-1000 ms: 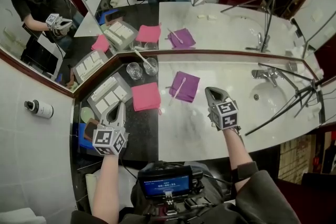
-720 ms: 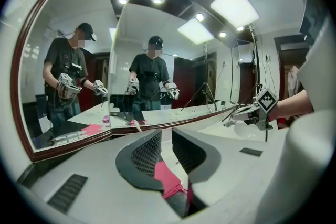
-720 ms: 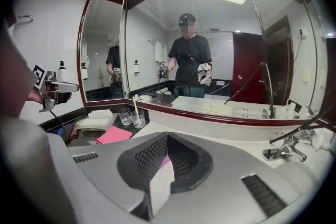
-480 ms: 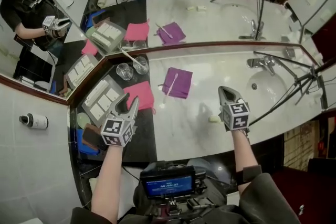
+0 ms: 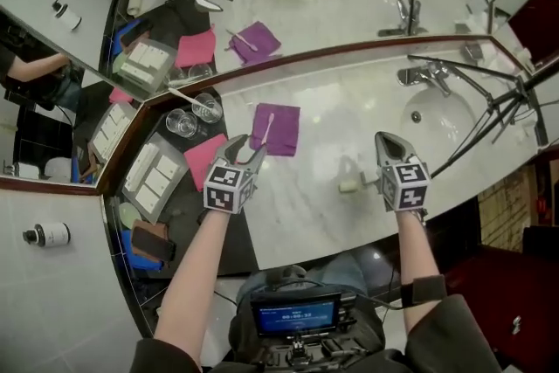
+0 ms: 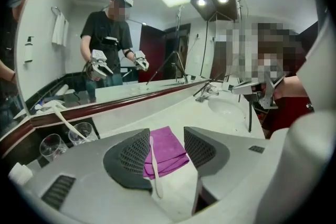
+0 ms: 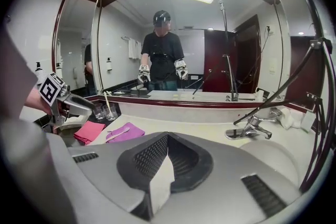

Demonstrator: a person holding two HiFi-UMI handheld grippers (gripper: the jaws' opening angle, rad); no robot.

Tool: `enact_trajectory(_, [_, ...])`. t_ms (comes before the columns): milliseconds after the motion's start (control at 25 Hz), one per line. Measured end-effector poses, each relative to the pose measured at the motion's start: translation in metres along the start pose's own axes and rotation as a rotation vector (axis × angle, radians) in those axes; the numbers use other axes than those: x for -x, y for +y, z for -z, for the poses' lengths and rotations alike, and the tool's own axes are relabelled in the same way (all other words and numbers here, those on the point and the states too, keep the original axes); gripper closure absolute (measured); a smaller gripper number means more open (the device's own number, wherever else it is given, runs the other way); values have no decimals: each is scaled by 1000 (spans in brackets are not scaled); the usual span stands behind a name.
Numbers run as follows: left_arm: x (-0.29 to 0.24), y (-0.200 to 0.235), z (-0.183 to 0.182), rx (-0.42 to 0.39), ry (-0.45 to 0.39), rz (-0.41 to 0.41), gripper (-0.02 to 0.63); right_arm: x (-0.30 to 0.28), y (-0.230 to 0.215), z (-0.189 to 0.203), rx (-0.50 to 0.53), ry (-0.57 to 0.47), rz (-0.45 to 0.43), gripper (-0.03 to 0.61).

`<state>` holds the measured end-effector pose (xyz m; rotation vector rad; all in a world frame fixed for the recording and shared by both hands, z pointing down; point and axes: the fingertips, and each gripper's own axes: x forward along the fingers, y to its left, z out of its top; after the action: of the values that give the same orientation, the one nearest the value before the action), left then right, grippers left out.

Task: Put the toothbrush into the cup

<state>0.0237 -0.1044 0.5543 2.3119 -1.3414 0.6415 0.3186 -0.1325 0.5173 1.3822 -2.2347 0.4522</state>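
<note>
A white toothbrush [image 5: 265, 129] lies on a purple cloth [image 5: 278, 128] on the marble counter. My left gripper [image 5: 246, 148] hovers just short of the cloth with its jaws opening. In the left gripper view the toothbrush [image 6: 153, 165] runs between the fingers, close to the left pad [image 6: 134, 150], and neither pad presses on it. Two glass cups [image 5: 181, 122] stand at the mirror corner to the left, and one [image 5: 208, 107] holds another toothbrush. My right gripper [image 5: 390, 144] is shut and empty over the counter to the right, its jaws [image 7: 167, 139] together.
A pink cloth [image 5: 203, 160] and a tray of white packets [image 5: 157, 179] lie left of the left gripper. A small white bar [image 5: 349, 184] sits near the right gripper. The sink [image 5: 437, 113], faucet [image 5: 424, 76] and tripod legs [image 5: 489, 113] fill the right.
My left gripper has swung from the dark counter at the left over to the purple cloth, sunk lower, and opened its jaws. The right gripper has drifted a little and stayed shut.
</note>
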Motion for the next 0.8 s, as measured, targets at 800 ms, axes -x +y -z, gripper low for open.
enact_trajectory(800, [-122,34,91,18,420,-8,426,13,-62,42,-111,-3,95,561])
